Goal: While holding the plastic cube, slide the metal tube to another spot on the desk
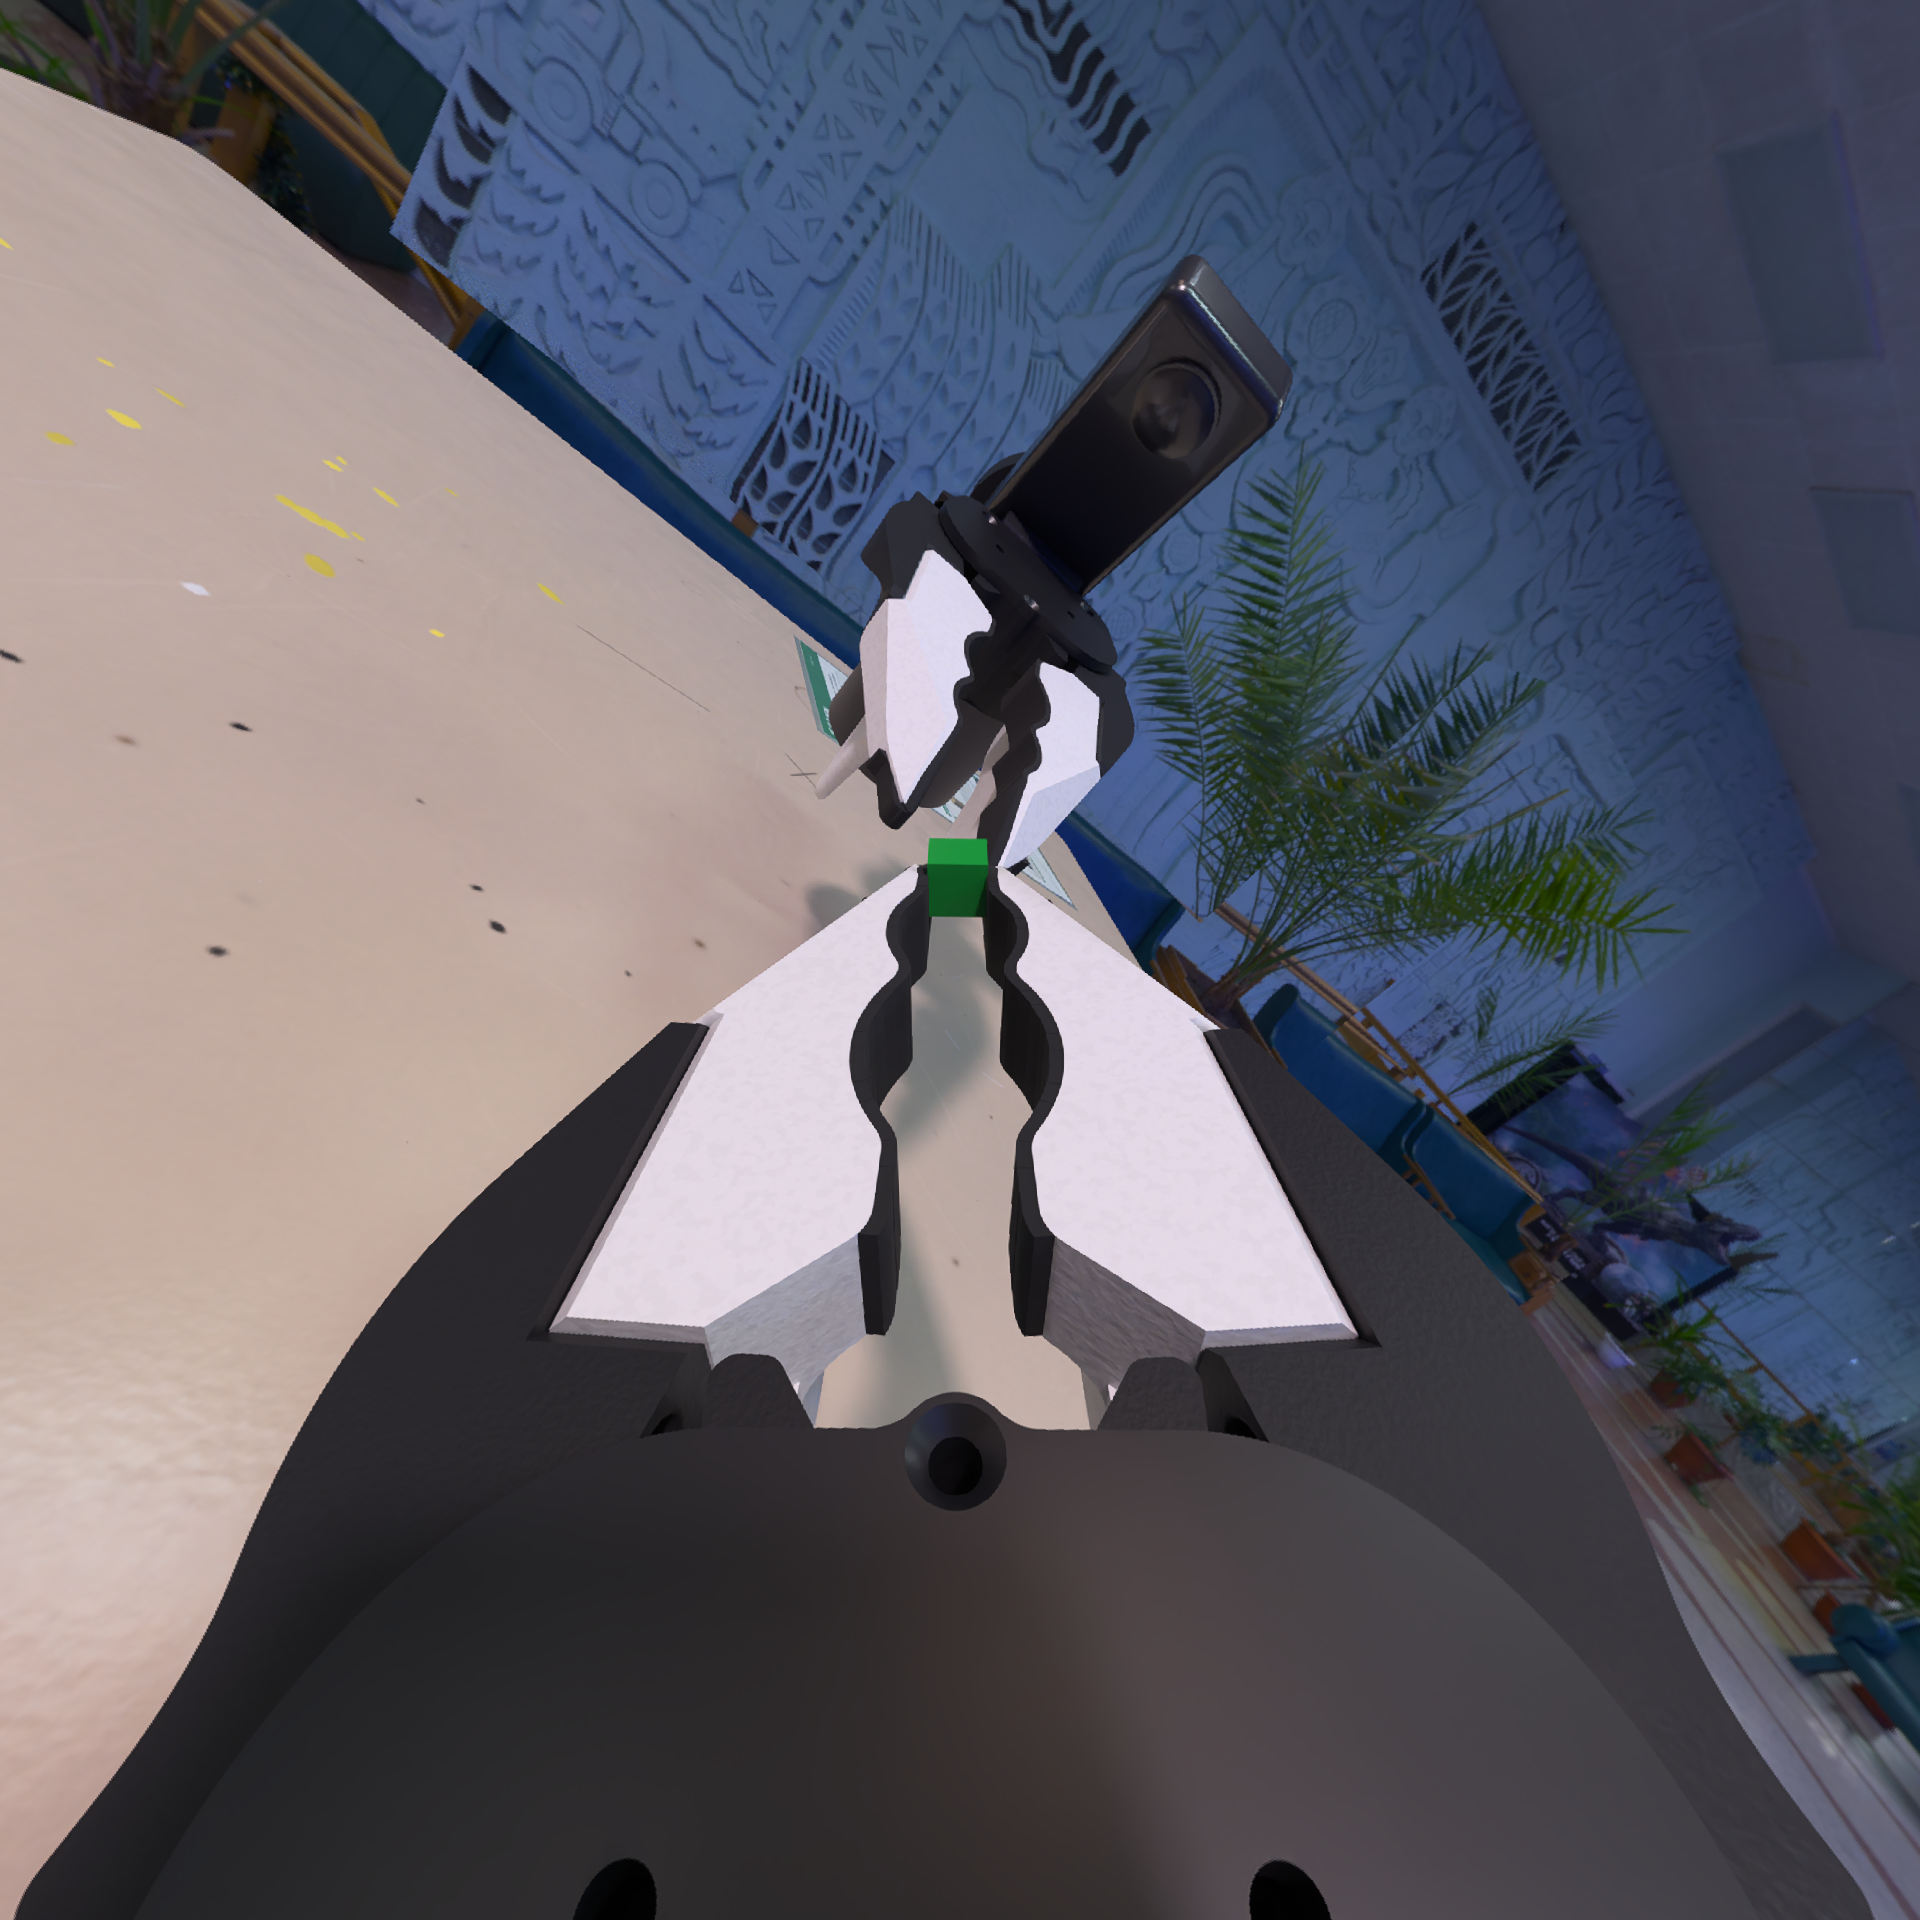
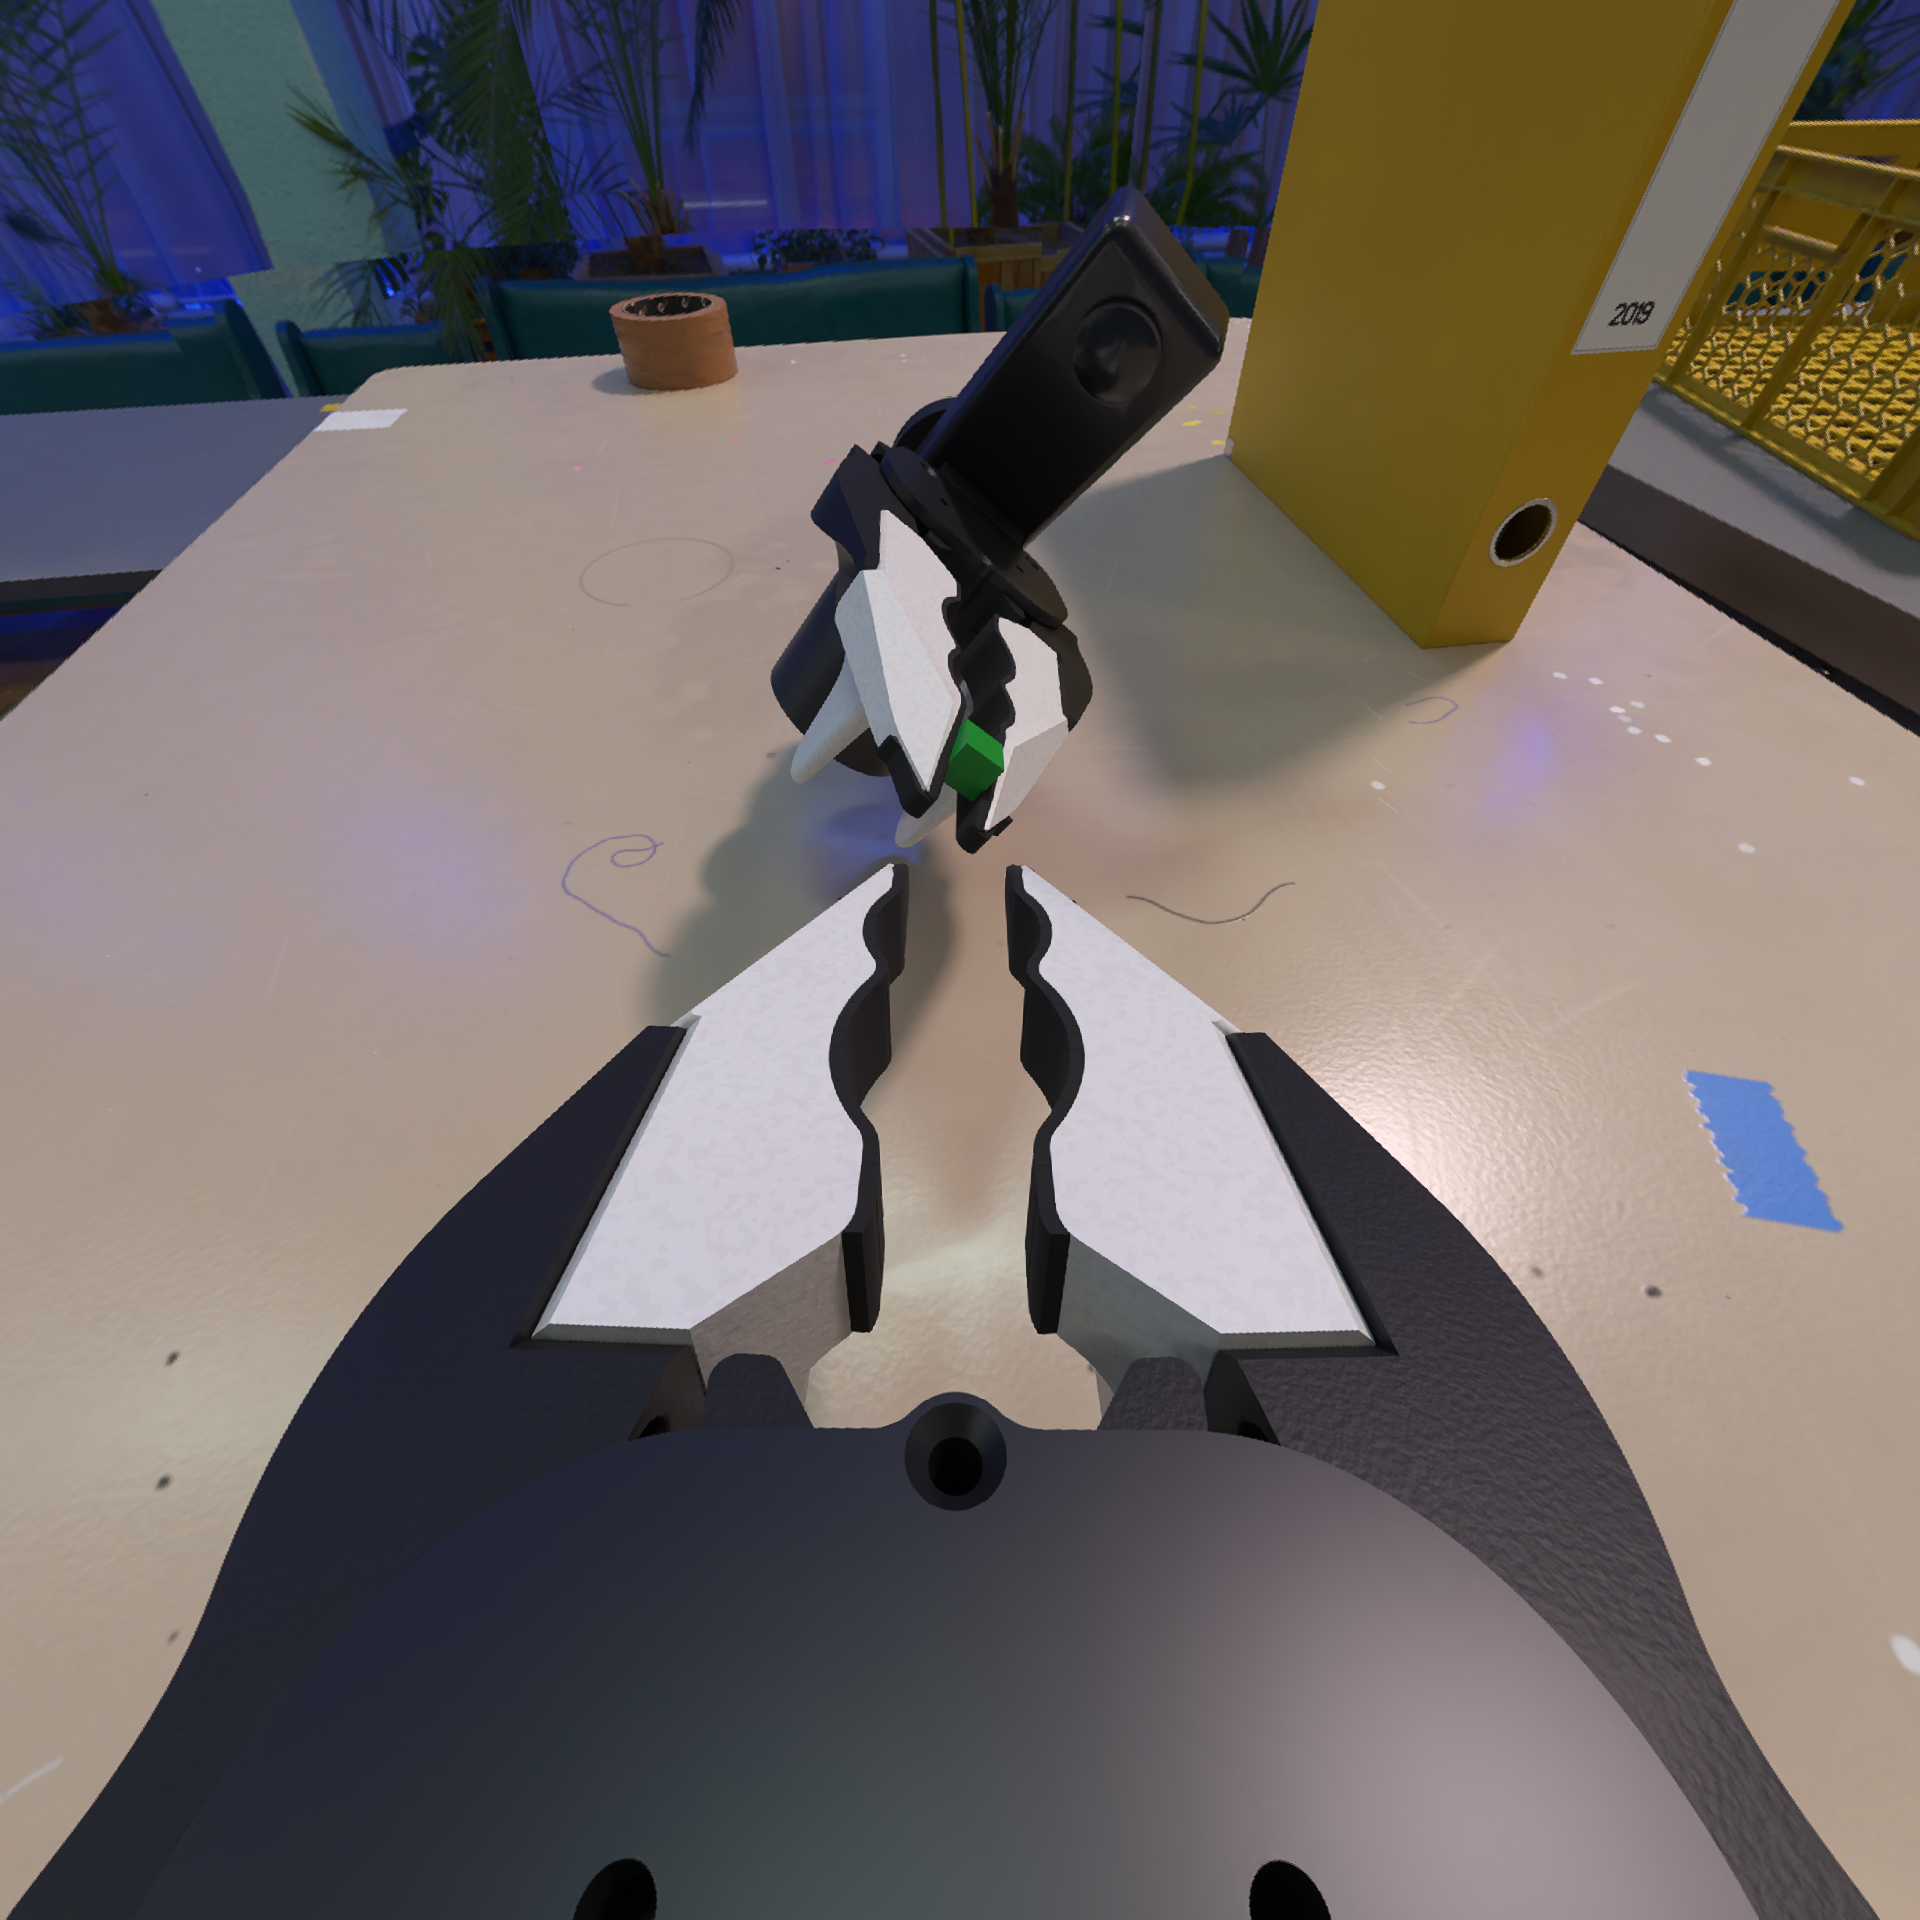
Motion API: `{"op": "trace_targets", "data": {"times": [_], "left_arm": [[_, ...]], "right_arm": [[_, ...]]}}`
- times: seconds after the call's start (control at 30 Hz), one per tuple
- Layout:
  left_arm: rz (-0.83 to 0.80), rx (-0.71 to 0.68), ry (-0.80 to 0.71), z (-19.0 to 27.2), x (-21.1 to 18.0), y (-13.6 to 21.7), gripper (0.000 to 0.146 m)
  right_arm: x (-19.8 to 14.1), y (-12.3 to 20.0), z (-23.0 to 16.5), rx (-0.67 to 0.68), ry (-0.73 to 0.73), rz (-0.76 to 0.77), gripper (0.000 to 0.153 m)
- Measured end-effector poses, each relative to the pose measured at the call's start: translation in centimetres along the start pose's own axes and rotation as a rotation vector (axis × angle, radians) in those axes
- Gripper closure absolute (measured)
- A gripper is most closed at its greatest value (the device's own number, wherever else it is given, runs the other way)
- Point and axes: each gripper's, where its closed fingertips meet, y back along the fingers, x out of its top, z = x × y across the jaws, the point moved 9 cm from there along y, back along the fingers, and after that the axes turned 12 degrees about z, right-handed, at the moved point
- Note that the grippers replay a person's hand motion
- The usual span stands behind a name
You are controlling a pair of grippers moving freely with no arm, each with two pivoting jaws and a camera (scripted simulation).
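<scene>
Cube clamped; tube lies beyond the empty tongs.
Left wrist view: left gripper (image 1: 954, 906) pinches the plastic cube (image 1: 956, 868); no tube shows. Right wrist view: right gripper (image 2: 956, 883) gapes empty; a dark cylinder, likely the metal tube (image 2: 814, 665), stands ahead-left of its tips, behind the left gripper.

A: Item count, tabletop (image 2: 1351, 1039)?

B: One green cube (image 2: 975, 771). One yellow binder (image 2: 1455, 343). One brown tape roll (image 2: 673, 338). One blue tape strip (image 2: 1756, 1151).

A: Claws?

B: Two: left claw (image 1: 956, 894), right claw (image 2: 956, 883).

A: Off the tabletop?

B: One yellow crate (image 2: 1808, 343). The tube cannot be identified with certainty, so it is not counted.
</scene>
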Motion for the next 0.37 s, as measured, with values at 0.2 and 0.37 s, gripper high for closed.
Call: {"op": "trace_targets", "data": {"times": [0.2,0.37], "left_arm": [[-0.019,0.000,-0.027,0.17,-0.12,-0.15,0.137],[-0.027,0.000,-0.038,0.24,-0.17,-0.21,0.137]], "right_arm": [[-0.15,-0.14,-0.13,0.011,-0.005,0.000,0.137],[-0.19,-0.15,-0.19,0.018,-0.013,0.005,0.139]]}}
